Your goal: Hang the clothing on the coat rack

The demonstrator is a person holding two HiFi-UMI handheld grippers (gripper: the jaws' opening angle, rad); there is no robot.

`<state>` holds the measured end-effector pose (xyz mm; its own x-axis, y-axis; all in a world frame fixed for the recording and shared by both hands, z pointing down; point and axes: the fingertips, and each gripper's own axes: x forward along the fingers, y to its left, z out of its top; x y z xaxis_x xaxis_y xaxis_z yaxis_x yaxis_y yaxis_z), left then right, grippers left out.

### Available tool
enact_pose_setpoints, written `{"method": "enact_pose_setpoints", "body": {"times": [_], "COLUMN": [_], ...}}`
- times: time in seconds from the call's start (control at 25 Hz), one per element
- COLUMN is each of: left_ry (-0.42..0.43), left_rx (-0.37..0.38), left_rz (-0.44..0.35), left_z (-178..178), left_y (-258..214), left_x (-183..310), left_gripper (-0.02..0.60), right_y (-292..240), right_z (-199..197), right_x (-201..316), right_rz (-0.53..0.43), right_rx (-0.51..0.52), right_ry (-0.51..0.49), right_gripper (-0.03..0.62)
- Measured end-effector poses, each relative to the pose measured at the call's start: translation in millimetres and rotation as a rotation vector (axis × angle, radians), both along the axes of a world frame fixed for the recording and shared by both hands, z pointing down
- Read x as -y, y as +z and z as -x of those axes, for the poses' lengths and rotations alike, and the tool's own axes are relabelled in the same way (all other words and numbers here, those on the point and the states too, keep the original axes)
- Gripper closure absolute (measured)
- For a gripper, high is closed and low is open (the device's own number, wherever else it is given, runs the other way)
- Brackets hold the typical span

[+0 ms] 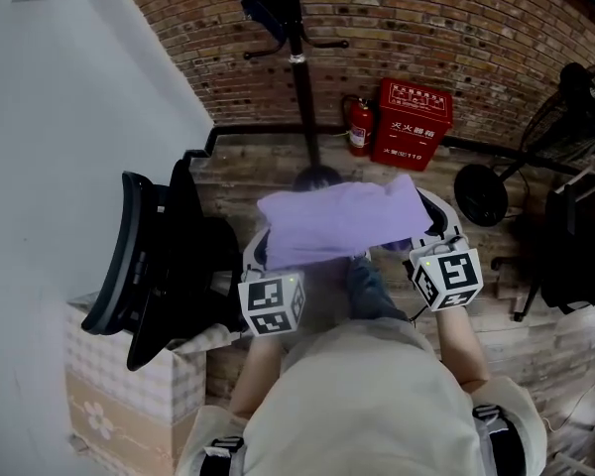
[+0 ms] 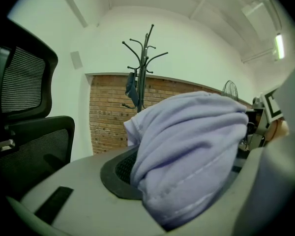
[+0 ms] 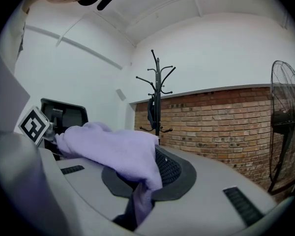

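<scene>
Coat rack (image 1: 302, 77) stood ahead by the brick wall (image 1: 456, 28). Purple garment (image 1: 339, 221) was held spread between left gripper (image 1: 266, 266) and right gripper (image 1: 431, 246), both clamped on its ends. Carrying step judged underway; next: approach, raise fabric onto the rack

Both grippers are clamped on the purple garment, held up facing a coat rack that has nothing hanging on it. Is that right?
Not quite. The coat rack is not bare: the left gripper view shows a dark blue garment hanging on it. The rest stands: the left gripper and right gripper are clamped on the purple garment, facing the rack.
</scene>
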<state>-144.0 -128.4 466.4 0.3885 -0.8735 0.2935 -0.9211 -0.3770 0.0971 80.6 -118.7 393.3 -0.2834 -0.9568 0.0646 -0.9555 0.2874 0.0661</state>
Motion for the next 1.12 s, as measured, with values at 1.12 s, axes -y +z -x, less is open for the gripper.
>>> {"method": "enact_pose_setpoints", "body": {"times": [1.12], "left_ry": [-0.130], "left_rx": [0.019], "left_rz": [-0.027], "left_z": [-53], "left_y": [-23], "left_x": [207], "left_gripper": [0.495], "right_y": [-42], "right_z": [-48], "right_x": [243], "right_rz": [-0.060], "right_rx": [-0.029], "right_ry": [-0.164], "right_gripper": [0.571]}}
